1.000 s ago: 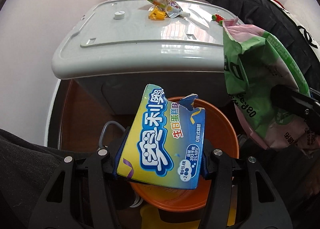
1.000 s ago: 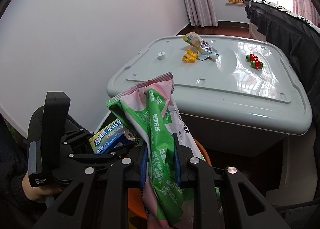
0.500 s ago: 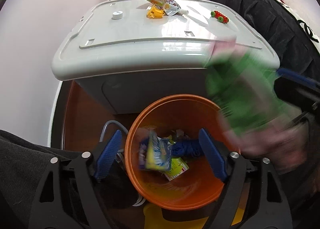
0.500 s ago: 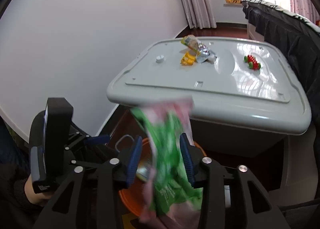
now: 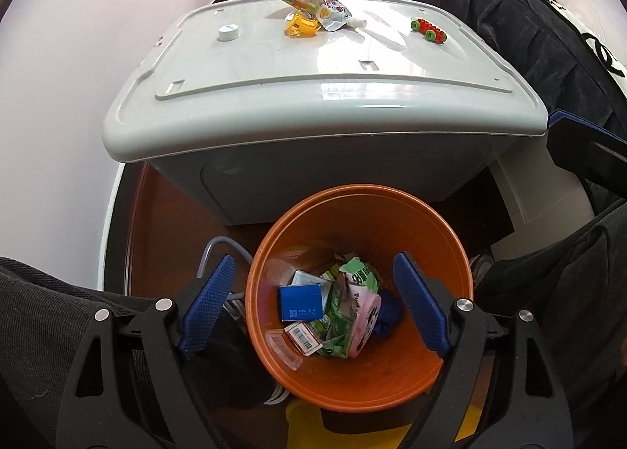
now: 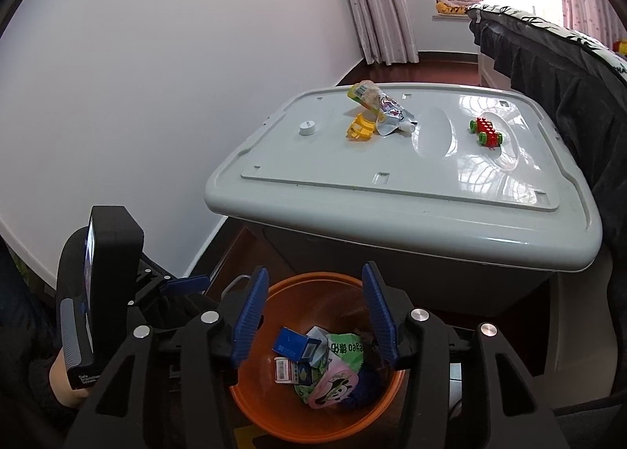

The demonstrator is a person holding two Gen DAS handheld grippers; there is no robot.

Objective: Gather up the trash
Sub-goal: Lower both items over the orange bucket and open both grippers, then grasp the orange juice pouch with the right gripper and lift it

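Both our grippers, left gripper (image 5: 311,304) and right gripper (image 6: 313,315), hang released and empty over the orange bin (image 5: 352,198), with wrappers (image 5: 345,315) lying below our fingers. Ahead of the fingers, a snack pouch (image 5: 313,4) and a white cap (image 5: 229,33) wait on the grey lid (image 5: 274,69), so we judge the job partly done.

both wrist views above orange bin (image 5: 439,378) (image 6: 250,410), facing down, sharing grey lid (image 5: 313,69) (image 6: 352,190)

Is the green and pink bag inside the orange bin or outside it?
Inside: the bag lies crumpled at the bottom of the bin.

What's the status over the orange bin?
Both hand-held grippers, left and right, open, empty. Green-pink snack bag in round orange plastic bin. Nothing blocking.
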